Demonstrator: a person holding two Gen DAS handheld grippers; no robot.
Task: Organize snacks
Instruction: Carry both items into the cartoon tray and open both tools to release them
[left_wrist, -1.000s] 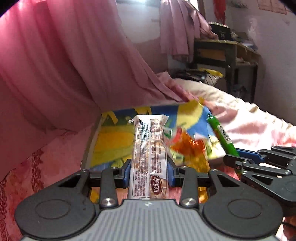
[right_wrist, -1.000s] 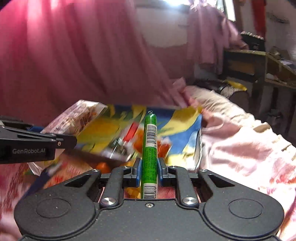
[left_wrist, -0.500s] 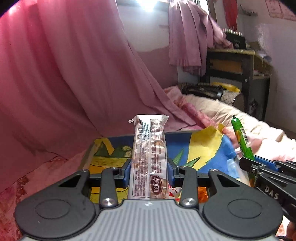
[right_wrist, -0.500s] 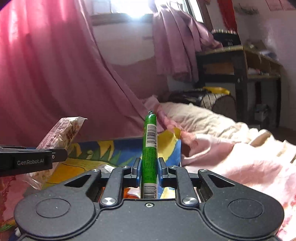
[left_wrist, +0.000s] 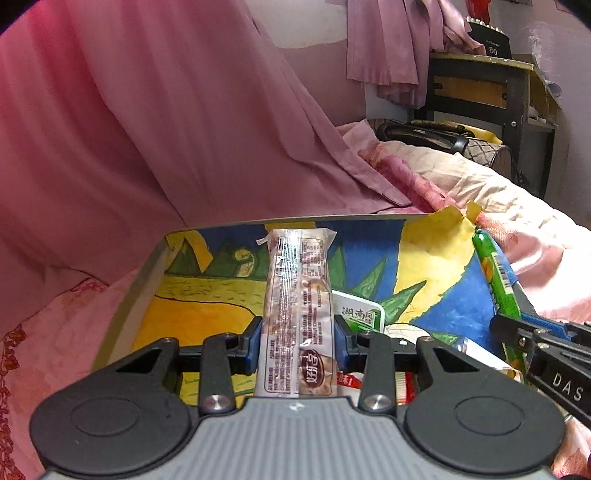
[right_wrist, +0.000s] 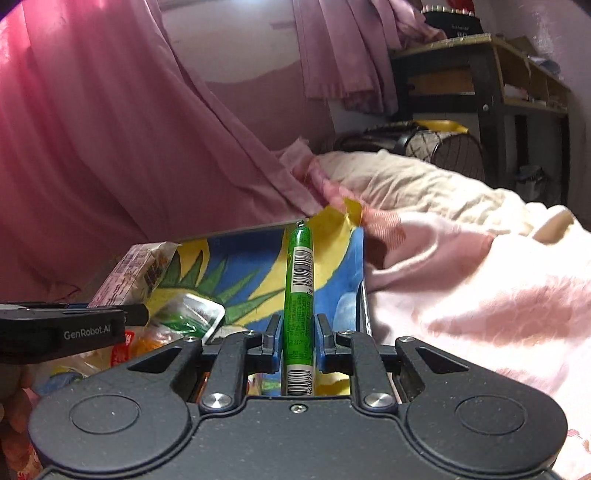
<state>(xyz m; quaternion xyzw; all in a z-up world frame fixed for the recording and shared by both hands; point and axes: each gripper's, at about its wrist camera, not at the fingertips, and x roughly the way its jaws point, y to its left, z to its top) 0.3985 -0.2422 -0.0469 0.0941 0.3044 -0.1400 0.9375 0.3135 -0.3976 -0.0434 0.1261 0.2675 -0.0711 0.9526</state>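
Left wrist view was filled by a painted tray (left_wrist: 207, 295) lying on pink bedding (left_wrist: 48, 332), its far rim close under a hanging pink curtain (left_wrist: 147, 129) and its left rim raised as a grey wall; the yellow and blue far half of the floor was seen bare. Nearer, a green-labelled packet (left_wrist: 360, 314) and other wrappers were heaped on the floor. A dark desk (right_wrist: 480, 81) and a round mesh basket (right_wrist: 454, 155) were seen well apart, beyond the bedding. The left gripper (left_wrist: 298, 345) was pointed downward over the tray, its pads pressed on a long clear-wrapped snack bar (left_wrist: 297, 295). The right gripper (right_wrist: 298, 341) was held just beside it near the tray's right rim, closed tight on a green sausage stick (right_wrist: 299, 288) pointing toward the far rim.
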